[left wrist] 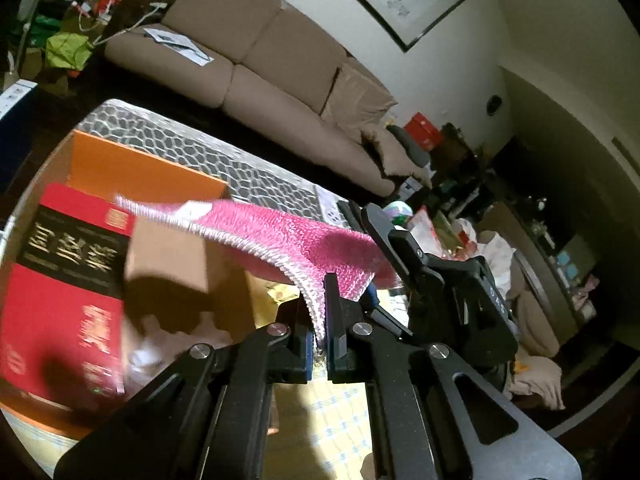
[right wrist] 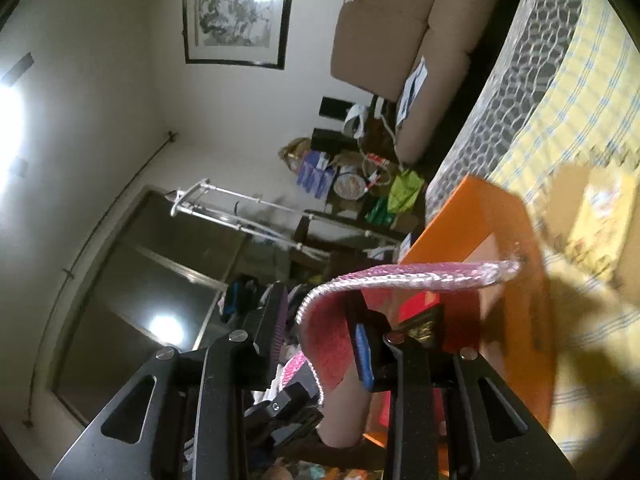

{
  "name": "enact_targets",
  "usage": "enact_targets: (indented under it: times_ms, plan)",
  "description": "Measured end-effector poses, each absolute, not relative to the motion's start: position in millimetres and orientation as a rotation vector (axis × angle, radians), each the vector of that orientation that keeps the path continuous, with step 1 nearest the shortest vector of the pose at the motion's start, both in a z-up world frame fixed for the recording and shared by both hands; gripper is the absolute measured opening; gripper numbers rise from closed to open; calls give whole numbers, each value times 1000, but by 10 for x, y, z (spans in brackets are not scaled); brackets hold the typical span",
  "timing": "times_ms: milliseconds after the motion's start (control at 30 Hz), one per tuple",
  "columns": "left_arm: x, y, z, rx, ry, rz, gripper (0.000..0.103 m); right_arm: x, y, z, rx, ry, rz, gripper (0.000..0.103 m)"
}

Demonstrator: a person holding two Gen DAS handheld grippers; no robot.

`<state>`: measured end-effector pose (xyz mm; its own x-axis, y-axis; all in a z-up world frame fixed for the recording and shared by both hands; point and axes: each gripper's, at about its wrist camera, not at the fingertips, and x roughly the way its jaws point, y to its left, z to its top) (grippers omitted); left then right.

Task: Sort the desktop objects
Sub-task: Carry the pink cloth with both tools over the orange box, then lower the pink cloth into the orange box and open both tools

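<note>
The worktop (left wrist: 344, 412) has a yellow checked cloth on it, and the orange box (left wrist: 132, 168) is the big landmark here. A red box (left wrist: 60, 304) with gold lettering leans inside the orange box, with a plain cardboard flap (left wrist: 172, 256) right beside it. Up above the orange box hangs the pink bubble mailer (left wrist: 304, 240), lifted clear of the cloth. The left tool (left wrist: 319, 344) is clamped narrow on the mailer's lower edge, fingers nearly touching. The right tool (right wrist: 320, 332) sits at the mailer's other end, on the side away from the orange box, with its jaws spread wide; one finger (right wrist: 362, 352) lies against the pink sheet, so no real grip there.
</note>
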<state>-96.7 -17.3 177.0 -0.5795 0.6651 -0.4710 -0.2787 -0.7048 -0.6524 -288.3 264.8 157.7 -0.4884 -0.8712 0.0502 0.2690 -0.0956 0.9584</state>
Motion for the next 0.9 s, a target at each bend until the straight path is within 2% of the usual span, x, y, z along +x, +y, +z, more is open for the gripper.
enact_targets:
  times_ms: [267,600,700,900]
  plan:
    - [-1193,-551,1645,-990,-755,2309,4,-3117,2194,1513,766,-1274,-1686,31]
    - [-2169,-990,1483,-1078,-829,2435,4,-3160,2173,1385,873,-1182,-1762,34]
    - [-2349,-1021,1397,-1114,-783,2473,4,-3137,2241,1365,883,-1169,-1785,39]
    - [-2511,-1007,1249,-1196,-683,2538,4,-3152,2358,1311,900,-1177,-1807,39]
